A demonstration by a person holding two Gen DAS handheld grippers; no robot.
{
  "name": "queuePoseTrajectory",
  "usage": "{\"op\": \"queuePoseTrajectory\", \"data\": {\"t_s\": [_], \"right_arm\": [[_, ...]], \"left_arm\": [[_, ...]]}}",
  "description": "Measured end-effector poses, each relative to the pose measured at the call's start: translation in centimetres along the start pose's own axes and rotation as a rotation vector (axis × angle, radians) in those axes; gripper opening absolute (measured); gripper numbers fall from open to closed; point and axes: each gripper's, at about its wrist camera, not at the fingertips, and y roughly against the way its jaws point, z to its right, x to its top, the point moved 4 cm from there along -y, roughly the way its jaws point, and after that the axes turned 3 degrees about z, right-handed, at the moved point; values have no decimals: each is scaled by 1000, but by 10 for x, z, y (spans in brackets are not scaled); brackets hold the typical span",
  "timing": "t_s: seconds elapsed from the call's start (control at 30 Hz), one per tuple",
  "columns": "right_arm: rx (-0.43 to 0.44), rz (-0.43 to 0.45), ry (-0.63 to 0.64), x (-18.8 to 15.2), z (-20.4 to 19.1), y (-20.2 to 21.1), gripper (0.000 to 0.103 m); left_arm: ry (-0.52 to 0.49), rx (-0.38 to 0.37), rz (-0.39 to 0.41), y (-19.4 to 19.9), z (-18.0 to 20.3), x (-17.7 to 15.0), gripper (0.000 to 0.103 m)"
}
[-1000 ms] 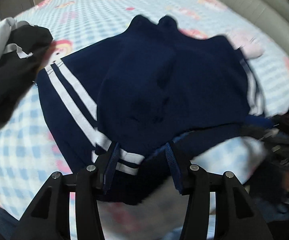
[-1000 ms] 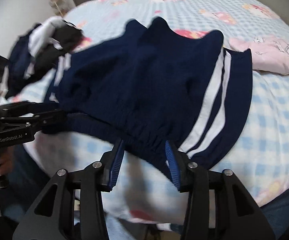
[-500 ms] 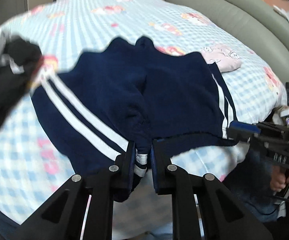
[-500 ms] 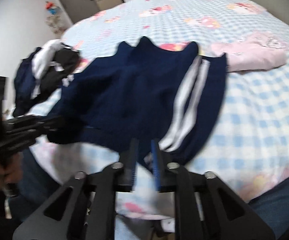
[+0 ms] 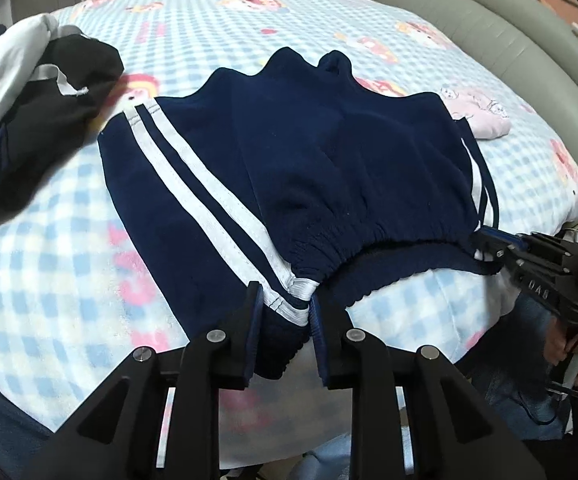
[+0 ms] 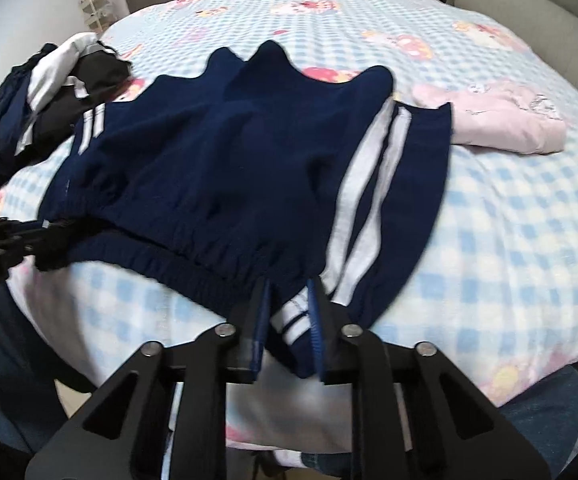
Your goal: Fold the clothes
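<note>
off to the left of my left fingers sits a heap of black and white clothes on the checked bed cover. straight ahead of both pairs of fingers the navy shorts lie spread flat on the bed, white side stripes at each edge, waistband nearest me. my left fingers are closed on the striped left corner of the waistband. my right fingers pinch the striped right corner the same way, with the band stretched between the two grips. beyond the shorts, to the right of my right fingers, a folded pink garment rests on the cover, touching the shorts' edge.
</note>
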Motion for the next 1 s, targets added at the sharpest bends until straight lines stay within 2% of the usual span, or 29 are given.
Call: {"op": "queuePoseTrajectory", "data": {"t_s": [0.1,0.13,0.23,0.27,0.3,0.33,0.4,0.53,0.67,0.73,0.8,0.83,0.87,0.93,1.0], "right_arm": [[-45,6,-9,-4,13,4,6],[-60,8,-12,-5,17,6,6],[47,38,-37,-1,17,21,10],[83,48,-46,1,17,26,12],[119,59,-55,2,17,32,20],[155,69,-63,3,17,37,23],[215,69,-24,8,3,37,25],[173,20,46,9,-17,18,27],[119,-7,73,8,-23,1,30],[92,-21,86,7,-26,-7,21],[69,6,60,8,-21,-3,8],[62,20,43,9,-17,1,7],[36,34,33,8,-11,6,1],[-16,62,14,6,1,18,1],[-20,70,-24,10,15,24,0]], "left_arm": [[-5,-2,9,3,0,0,25],[9,-34,22,7,0,1,26],[40,-100,79,22,-1,7,32],[37,-101,90,24,0,8,34],[28,-98,86,23,3,9,34],[19,-94,83,21,5,10,34],[5,-83,65,13,12,11,34],[-35,-47,37,1,24,11,34],[-12,-9,4,-8,16,7,34],[-1,10,-12,-12,12,4,34],[11,16,-15,-13,8,3,34],[17,14,-11,-11,6,2,34],[22,11,-7,-10,4,2,34],[25,-4,-3,-7,4,1,34],[25,-15,6,-4,6,2,34]]}}
